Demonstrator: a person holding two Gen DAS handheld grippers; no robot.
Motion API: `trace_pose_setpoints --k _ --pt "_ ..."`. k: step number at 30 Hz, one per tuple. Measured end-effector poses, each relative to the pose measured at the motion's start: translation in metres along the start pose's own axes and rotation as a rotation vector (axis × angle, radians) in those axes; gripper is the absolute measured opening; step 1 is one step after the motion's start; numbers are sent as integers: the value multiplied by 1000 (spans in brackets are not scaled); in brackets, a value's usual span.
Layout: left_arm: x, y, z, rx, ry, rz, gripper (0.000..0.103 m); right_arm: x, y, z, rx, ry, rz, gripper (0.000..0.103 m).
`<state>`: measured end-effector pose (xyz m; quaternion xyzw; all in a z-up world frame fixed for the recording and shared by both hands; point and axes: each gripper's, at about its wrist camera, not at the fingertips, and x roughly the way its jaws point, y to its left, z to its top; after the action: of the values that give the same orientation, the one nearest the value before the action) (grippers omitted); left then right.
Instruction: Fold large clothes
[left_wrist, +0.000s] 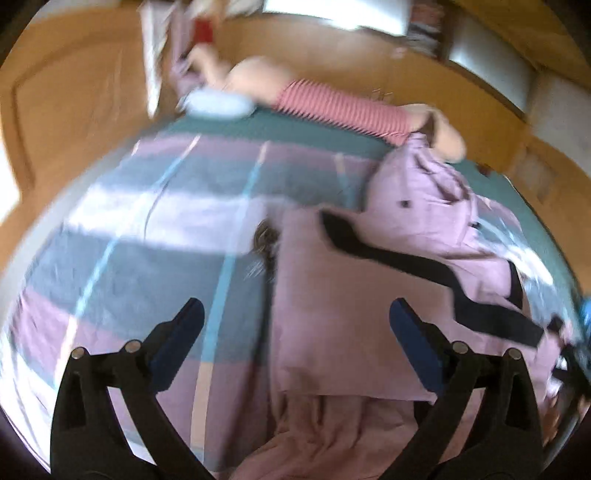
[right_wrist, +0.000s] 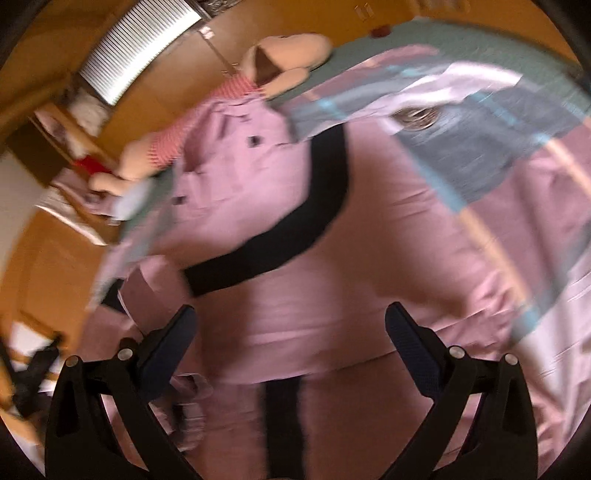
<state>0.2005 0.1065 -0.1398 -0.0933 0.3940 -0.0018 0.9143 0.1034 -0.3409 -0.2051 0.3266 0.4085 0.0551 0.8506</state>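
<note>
A large pink garment (left_wrist: 351, 302) with a black band (left_wrist: 406, 262) lies partly folded on the bed, spread from the middle to the right in the left wrist view. My left gripper (left_wrist: 295, 317) hangs above its left edge, jaws wide apart, nothing between them. In the right wrist view the same pink garment (right_wrist: 295, 295) fills the middle, its black band (right_wrist: 295, 229) curving across it and dark buttons near its top. My right gripper (right_wrist: 291, 325) stands open just above the cloth, holding nothing. Both views are blurred.
The bed carries a striped bedspread (left_wrist: 147, 229) in pink, grey and pale blue over a green sheet (left_wrist: 295, 125). A plush toy in a red-striped top (left_wrist: 332, 107) lies at the far edge. Wooden floor (left_wrist: 74, 92) surrounds the bed; a radiator (right_wrist: 140, 48) stands beyond.
</note>
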Motion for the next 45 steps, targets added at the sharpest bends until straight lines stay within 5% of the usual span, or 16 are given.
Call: trace_pose_setpoints --k 3,8,12,14,16,18,20,23,26,29,33,34,35,37,41,45 --pt "20 7 -2 -67 71 -41 101 4 -5 0 63 47 120 102" --pt "37 -12 -17 11 113 -7 101 -1 -11 1 171 52 303 102" --pt "46 -23 -24 55 129 14 101 0 3 1 92 65 178 102" --pt "46 -21 -24 55 140 17 101 12 7 -5 41 139 90 102" --pt "49 -18 -26 45 157 18 101 34 7 -18 64 260 130 101" --pt "51 -16 -26 34 169 15 101 46 15 -31 70 318 203 78" --pt "52 -15 -27 25 173 18 101 58 33 -43 -6 371 175 26" --pt "54 -15 -28 22 181 24 101 54 45 -39 -46 325 196 12" --pt "57 -16 -30 33 202 17 101 18 47 -6 -119 57 49 11" --pt "61 -21 -33 59 228 19 101 -16 40 24 -154 -177 -102 12" --pt "57 -25 -33 62 237 -15 101 -9 22 34 -134 -130 -135 20" --pt "55 -25 -32 51 240 -39 101 -5 20 32 -105 -110 -156 31" --pt "51 -26 -32 32 247 -88 101 -6 17 28 -89 -103 -169 59" --pt "46 -27 -31 6 262 -182 101 -10 17 26 -69 -130 -165 92" --pt "50 -40 -39 2 312 -299 101 -4 28 22 -119 -123 -239 93" --pt "72 -50 -53 55 343 -147 101 6 16 7 -130 -73 -292 93"
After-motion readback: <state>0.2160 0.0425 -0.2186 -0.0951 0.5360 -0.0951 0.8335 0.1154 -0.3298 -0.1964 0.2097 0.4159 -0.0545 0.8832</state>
